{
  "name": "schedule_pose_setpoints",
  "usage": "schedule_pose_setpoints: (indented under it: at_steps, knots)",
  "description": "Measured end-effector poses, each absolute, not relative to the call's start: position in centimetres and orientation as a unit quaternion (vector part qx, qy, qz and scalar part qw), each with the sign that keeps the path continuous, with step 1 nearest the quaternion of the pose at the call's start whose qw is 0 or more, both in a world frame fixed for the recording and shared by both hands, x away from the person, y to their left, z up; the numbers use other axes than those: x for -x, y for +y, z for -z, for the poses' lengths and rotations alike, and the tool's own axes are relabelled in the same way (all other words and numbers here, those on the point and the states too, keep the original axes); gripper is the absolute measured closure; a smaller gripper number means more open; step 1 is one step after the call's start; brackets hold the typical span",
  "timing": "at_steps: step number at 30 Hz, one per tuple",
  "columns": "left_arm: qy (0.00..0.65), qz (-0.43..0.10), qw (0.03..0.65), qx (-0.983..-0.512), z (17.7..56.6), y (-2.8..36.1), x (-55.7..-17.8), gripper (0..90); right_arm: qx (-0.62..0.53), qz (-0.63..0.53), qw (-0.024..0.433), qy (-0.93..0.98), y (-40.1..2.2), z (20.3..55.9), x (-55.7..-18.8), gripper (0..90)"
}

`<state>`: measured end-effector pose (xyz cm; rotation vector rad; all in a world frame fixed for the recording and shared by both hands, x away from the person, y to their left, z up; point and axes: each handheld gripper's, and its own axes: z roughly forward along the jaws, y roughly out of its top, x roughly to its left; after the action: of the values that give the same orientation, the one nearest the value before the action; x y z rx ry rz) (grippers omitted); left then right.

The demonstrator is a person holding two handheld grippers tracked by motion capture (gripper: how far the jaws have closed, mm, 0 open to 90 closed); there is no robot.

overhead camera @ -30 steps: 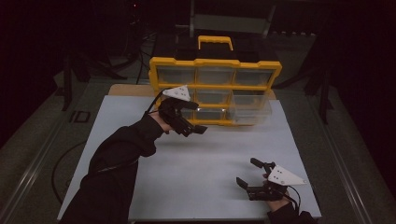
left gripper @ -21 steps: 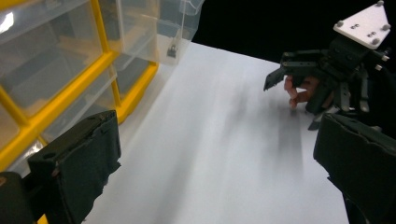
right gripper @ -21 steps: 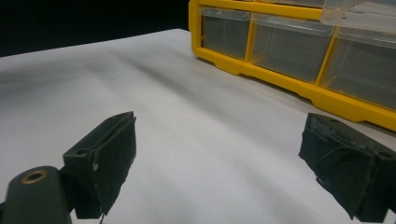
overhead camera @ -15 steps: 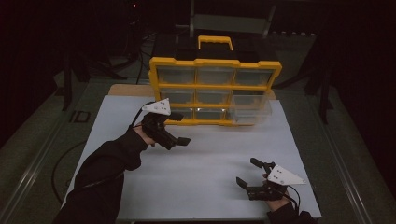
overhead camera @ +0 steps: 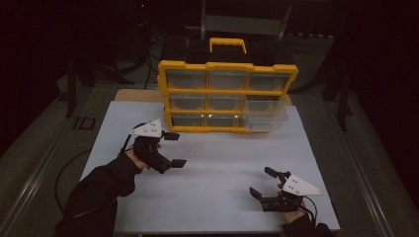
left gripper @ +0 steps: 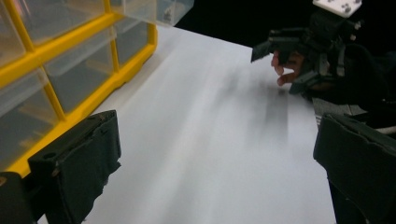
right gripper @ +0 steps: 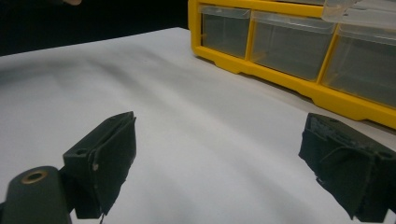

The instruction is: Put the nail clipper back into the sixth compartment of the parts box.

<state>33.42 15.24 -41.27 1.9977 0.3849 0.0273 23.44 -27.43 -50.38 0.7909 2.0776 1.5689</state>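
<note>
Standing upright at the far edge of the table [overhead camera: 207,197], the yellow organiser [overhead camera: 228,97] shows three rows of clear drawers, and the lower right drawer [overhead camera: 264,117] is pulled part way out over the white top. Nearest to it is the left gripper [overhead camera: 174,149], held above the table just in front of the organiser's left end; its jaws are spread wide and grip nothing, and in the left gripper view the yellow frame sits close beside the left jaw. Well apart from the organiser, at the near right corner of the table, the right gripper [overhead camera: 261,183] rests low with its jaws likewise wide apart and empty, pointing left across the bare top.
</note>
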Motion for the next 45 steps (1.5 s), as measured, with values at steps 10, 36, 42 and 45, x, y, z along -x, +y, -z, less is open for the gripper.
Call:
schedule_pose_setpoints:
  at_steps: [10, 36, 42, 45]
  knots:
    - [0.176, -0.006, 0.527, -0.831, 44.5, 17.3, -31.1, 1.7, -0.284, -0.563, 0.207, 0.748, -27.3, 50.4, -23.4, 10.8]
    - [0.282, -0.06, 0.562, -0.775, 49.5, 23.3, -25.9, 1.6, -0.281, -0.557, 0.208, 0.753, -27.1, 50.4, -23.3, 10.8]
    - [0.298, -0.075, 0.552, -0.775, 50.2, 23.1, -24.9, 1.6, -0.279, -0.556, 0.211, 0.754, -27.1, 50.4, -23.3, 10.8]
    - [0.311, -0.095, 0.552, -0.767, 50.4, 23.2, -24.8, 1.6, -0.279, -0.556, 0.211, 0.754, -27.1, 50.4, -23.3, 10.8]
